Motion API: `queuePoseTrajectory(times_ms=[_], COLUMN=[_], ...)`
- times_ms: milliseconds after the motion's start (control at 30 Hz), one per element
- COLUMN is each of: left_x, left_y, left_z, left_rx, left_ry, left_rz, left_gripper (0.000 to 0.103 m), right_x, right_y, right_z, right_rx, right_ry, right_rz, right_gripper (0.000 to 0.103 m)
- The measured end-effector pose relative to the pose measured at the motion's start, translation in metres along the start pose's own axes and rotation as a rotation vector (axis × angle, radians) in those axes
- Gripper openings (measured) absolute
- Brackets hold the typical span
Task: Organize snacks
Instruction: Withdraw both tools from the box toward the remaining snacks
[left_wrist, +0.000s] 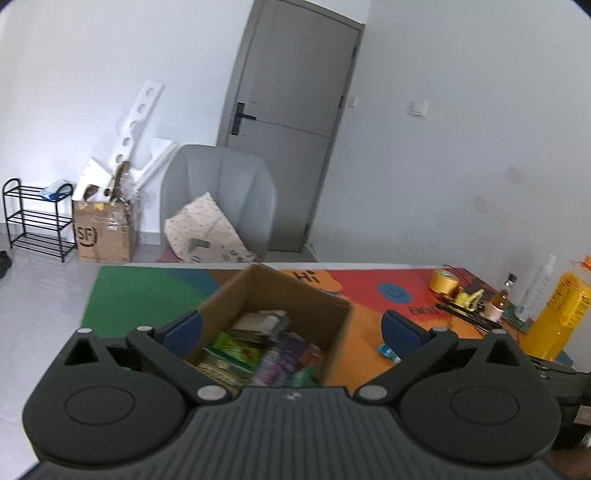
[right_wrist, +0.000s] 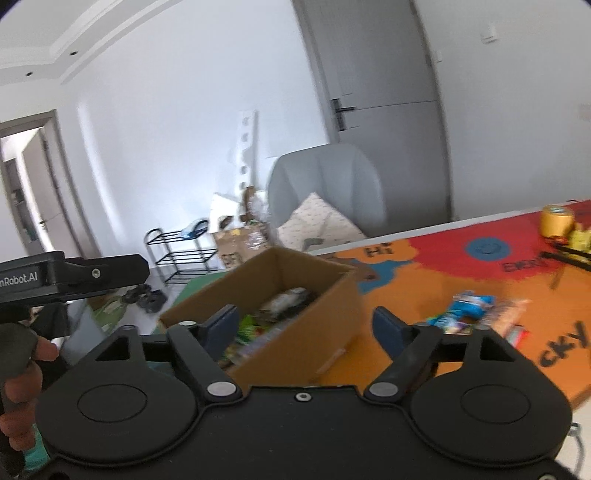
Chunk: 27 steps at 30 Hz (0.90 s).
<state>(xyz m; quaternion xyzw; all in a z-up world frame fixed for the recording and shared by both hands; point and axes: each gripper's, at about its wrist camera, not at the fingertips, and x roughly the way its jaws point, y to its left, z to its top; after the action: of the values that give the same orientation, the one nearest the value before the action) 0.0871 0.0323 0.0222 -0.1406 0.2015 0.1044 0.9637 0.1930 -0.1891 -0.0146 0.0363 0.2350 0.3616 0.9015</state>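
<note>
Partway through: several snack packets (left_wrist: 258, 350) already lie in the cardboard box (left_wrist: 317, 295), more loose snacks (right_wrist: 476, 314) remain on the mat beside it, while left gripper (left_wrist: 291, 328) and right gripper (right_wrist: 303, 328) gape empty.

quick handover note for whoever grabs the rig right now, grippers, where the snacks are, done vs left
Left gripper: open, nothing between the fingers, in front of the cardboard box.
Right gripper: open, empty, at the same box.
Done: several snack packs already lie inside the box on the colourful mat.
Left: loose snack packs lie on the mat to the right of the box; the left wrist view shows a blue one. Blur hides the exact count.
</note>
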Motion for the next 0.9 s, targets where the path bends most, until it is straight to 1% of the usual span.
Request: queuePoseTrajectory(times_ms=[33, 67, 233, 400, 533, 667, 900], left_x=[0.002, 0.005, 0.020, 0.036, 0.044, 0.052, 0.076], left_y=[-0.005, -0.010, -0.032, -0.052, -0.072, -0.096, -0.128], left_z=[-0.002, -0.002, -0.006, -0.008, -0.007, -0.009, -0.018], left_rx=[0.007, 0.015, 0.027, 0.017, 0.041, 0.083, 0.115], left_ry=[0.004, 0.008, 0.039, 0.079, 0.085, 0.083, 0.123], left_rz=[-0.005, -0.010, -0.032, -0.054, -0.077, -0.098, -0.112], left_gripper=[0.103, 0.103, 0.103, 0.103, 0.103, 0.103, 0.103], right_x=[-0.004, -0.008, -0.018, -0.026, -0.035, -0.041, -0.044], right_y=[-0.005, -0.011, -0.039, -0.060, -0.078, -0.095, -0.128], right_z=[-0.001, -0.002, -0.006, -0.013, -0.013, -0.014, -0.023], right_rx=[0.007, 0.015, 0.062, 0.083, 0.108, 0.132, 0.176], right_ry=[-0.010, -0.020, -0.018, -0.011, -0.019, -0.024, -0.016], right_rz=[-0.013, -0.023, -0.075, -0.131, -0.165, -0.189, -0.209], right_gripper=[0.095, 0.097, 0.103, 0.103, 0.103, 0.103, 0.103])
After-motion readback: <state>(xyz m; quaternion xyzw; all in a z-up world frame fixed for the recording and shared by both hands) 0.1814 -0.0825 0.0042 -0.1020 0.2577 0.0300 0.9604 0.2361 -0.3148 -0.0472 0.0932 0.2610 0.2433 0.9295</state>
